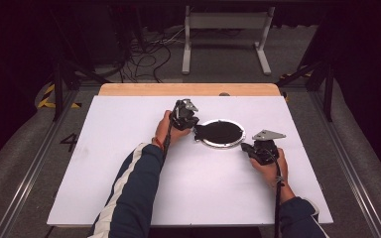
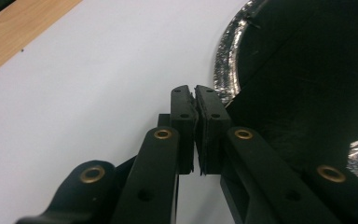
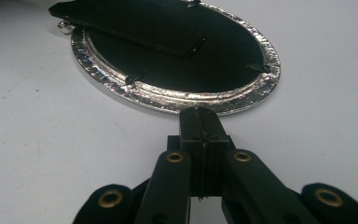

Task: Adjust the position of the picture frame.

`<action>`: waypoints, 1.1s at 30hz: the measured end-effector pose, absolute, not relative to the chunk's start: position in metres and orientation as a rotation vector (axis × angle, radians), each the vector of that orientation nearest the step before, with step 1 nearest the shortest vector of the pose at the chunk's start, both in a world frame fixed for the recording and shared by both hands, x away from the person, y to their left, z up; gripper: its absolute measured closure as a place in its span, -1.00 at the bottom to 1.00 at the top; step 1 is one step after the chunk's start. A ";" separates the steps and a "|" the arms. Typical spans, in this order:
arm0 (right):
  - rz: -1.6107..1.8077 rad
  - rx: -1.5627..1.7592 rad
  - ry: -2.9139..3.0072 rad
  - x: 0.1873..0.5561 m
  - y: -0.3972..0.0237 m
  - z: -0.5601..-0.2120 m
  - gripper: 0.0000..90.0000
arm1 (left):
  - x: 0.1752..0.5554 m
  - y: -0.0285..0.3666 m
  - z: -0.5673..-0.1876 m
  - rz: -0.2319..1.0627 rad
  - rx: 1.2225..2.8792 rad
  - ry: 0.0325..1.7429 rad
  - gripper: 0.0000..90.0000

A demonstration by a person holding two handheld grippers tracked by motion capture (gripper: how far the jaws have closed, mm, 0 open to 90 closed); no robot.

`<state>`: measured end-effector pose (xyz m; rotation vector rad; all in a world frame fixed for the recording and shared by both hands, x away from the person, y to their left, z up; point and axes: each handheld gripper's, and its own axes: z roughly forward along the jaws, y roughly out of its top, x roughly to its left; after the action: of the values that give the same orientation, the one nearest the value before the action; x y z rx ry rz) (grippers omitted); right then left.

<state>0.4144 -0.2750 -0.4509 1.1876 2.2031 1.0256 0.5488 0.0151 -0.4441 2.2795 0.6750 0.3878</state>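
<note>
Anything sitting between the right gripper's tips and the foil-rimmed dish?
Nothing: the right gripper has only a short strip of bare white table before the foil-rimmed dish, as the right gripper view shows.

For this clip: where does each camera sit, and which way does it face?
High view: above the person's side, looking forward and down on the white table; both forearms and grippers show.
Left gripper view: rides the left gripper, jaws shut beside the round foil-rimmed black dish.
Right gripper view: rides the right gripper, jaws shut, facing that dish.
All three share the dish.

surface: white table (image 1: 129, 163) | on it: foil-rimmed black dish (image 1: 222, 133)
</note>
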 end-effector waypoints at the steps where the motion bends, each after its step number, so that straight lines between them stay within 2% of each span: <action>1: 1.028 1.189 2.204 0.414 -0.274 -0.451 1.00 | 0.550 0.015 -0.446 0.406 2.284 0.696 0.93; 4: 1.028 1.188 2.212 0.416 -0.274 -0.453 1.00 | 0.556 0.014 -0.451 0.426 2.340 0.703 0.87; 6: 1.021 1.193 2.217 0.416 -0.273 -0.455 1.00 | 0.559 0.013 -0.452 0.387 2.313 0.717 0.84; 10: 1.026 1.196 2.214 0.416 -0.274 -0.454 1.00 | 0.558 0.008 -0.452 0.373 2.343 0.663 0.98; 18: 1.014 1.204 2.211 0.416 -0.276 -0.455 1.00 | 0.552 0.010 -0.448 0.242 2.400 0.545 0.99; 23: 0.986 1.212 2.184 0.418 -0.279 -0.454 1.00 | 0.540 0.009 -0.448 0.250 2.420 0.493 0.99; 33: 0.934 1.292 2.119 0.431 -0.290 -0.456 1.00 | 0.515 0.013 -0.452 0.177 2.375 0.444 0.98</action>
<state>0.4314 -0.2897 -0.4565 1.2922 2.1192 0.9340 0.5148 0.0126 -0.4524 2.3753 0.4443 0.1769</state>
